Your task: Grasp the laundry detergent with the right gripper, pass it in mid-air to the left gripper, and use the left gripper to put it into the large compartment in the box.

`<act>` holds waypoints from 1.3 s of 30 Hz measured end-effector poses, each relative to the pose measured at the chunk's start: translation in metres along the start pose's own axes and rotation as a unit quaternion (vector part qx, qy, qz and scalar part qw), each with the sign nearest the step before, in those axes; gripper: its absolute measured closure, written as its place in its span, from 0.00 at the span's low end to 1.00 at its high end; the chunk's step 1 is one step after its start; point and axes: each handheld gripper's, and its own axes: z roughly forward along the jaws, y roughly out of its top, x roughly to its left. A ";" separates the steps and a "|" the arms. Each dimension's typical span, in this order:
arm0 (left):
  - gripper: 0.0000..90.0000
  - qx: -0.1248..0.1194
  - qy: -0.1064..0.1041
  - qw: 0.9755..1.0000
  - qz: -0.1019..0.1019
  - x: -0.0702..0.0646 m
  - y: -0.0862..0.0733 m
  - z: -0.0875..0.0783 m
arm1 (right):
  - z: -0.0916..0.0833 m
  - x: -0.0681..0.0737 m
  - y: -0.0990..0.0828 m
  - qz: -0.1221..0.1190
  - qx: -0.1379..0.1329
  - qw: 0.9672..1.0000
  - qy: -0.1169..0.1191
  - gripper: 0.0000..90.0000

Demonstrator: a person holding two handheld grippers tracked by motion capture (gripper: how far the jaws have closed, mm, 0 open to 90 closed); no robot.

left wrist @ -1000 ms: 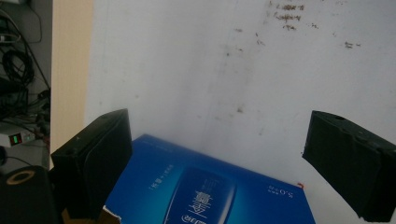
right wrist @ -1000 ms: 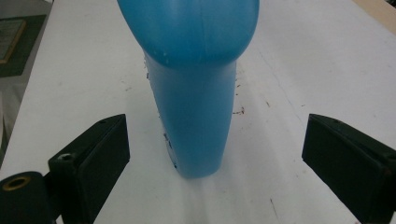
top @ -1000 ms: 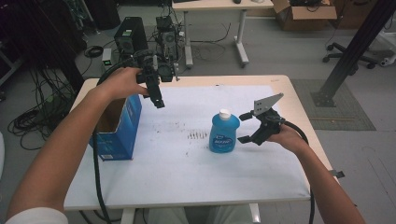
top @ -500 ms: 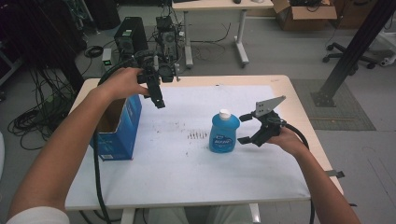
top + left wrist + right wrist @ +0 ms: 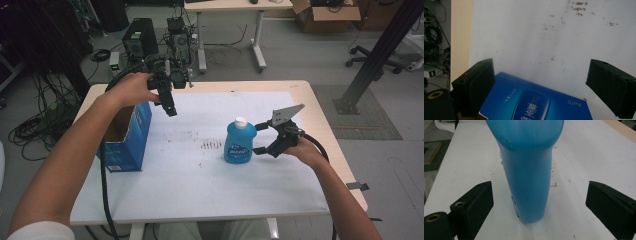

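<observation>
My right gripper (image 5: 537, 202) has its jaws spread wide with the upright blue plastic bottle with a white cap (image 5: 239, 141) standing between them — long axis vertical, dead ahead, not yet touched. I'd judge this hand the nearer one. My left gripper (image 5: 541, 87), jaws wide and empty, hangs above the open blue cardboard box (image 5: 126, 137) at the table's (image 5: 320, 107) left edge, well apart from the bottle.

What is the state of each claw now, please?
Left claw: open, empty, above the blue box.
Right claw: open, jaws either side of the blue bottle, not gripping it.
</observation>
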 end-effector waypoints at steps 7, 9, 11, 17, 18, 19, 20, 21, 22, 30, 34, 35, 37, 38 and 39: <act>0.10 0.001 0.000 1.000 0.001 0.000 0.000 0.000 | 0.004 0.001 -0.001 0.000 -0.002 1.000 0.003 0.08; 0.10 0.001 0.000 1.000 0.000 0.000 0.000 0.000 | 0.005 0.001 -0.001 -0.001 -0.002 1.000 0.004 0.08; 0.10 0.001 0.000 1.000 0.000 0.000 0.000 0.000 | 0.007 0.001 -0.001 -0.002 -0.002 1.000 0.006 0.08; 0.10 0.001 -0.001 1.000 0.001 0.000 0.001 0.000 | 0.012 0.002 0.001 -0.005 -0.004 1.000 0.009 0.08; 0.10 0.001 -0.001 1.000 0.001 0.000 0.000 0.000 | 0.013 0.003 0.001 -0.004 -0.003 1.000 0.010 0.08; 0.10 0.001 0.000 1.000 0.001 0.000 0.000 0.001 | 0.014 0.003 0.001 -0.004 -0.003 1.000 0.011 0.08; 0.10 0.002 -0.001 1.000 0.001 0.000 0.000 0.001 | 0.015 0.002 0.001 -0.004 -0.003 1.000 0.011 0.08; 0.10 0.003 -0.001 1.000 -0.001 0.000 0.000 0.001 | 0.015 0.002 0.001 -0.005 -0.005 1.000 0.011 0.08; 0.10 0.003 -0.001 1.000 -0.001 0.000 0.000 0.001 | 0.015 0.002 0.001 -0.005 -0.005 1.000 0.011 0.08; 0.10 0.002 0.000 1.000 -0.002 0.001 -0.001 0.001 | 0.023 0.003 0.001 -0.006 -0.012 1.000 0.016 0.09; 0.10 0.002 0.000 1.000 -0.003 0.001 -0.002 0.001 | 0.028 0.005 0.002 -0.006 -0.018 1.000 0.018 0.09; 0.10 0.002 0.000 1.000 -0.003 0.001 -0.002 0.001 | 0.029 0.005 0.002 -0.007 -0.018 1.000 0.019 0.09; 0.10 0.002 0.000 1.000 -0.003 0.001 -0.002 0.000 | 0.030 0.005 0.002 -0.007 -0.019 1.000 0.020 0.09; 0.10 0.002 0.000 1.000 -0.003 0.001 -0.002 0.000 | 0.031 0.005 0.002 -0.007 -0.019 1.000 0.020 0.09; 0.10 0.002 0.000 1.000 -0.003 0.001 -0.002 0.001 | 0.031 0.005 0.002 -0.007 -0.019 1.000 0.020 0.09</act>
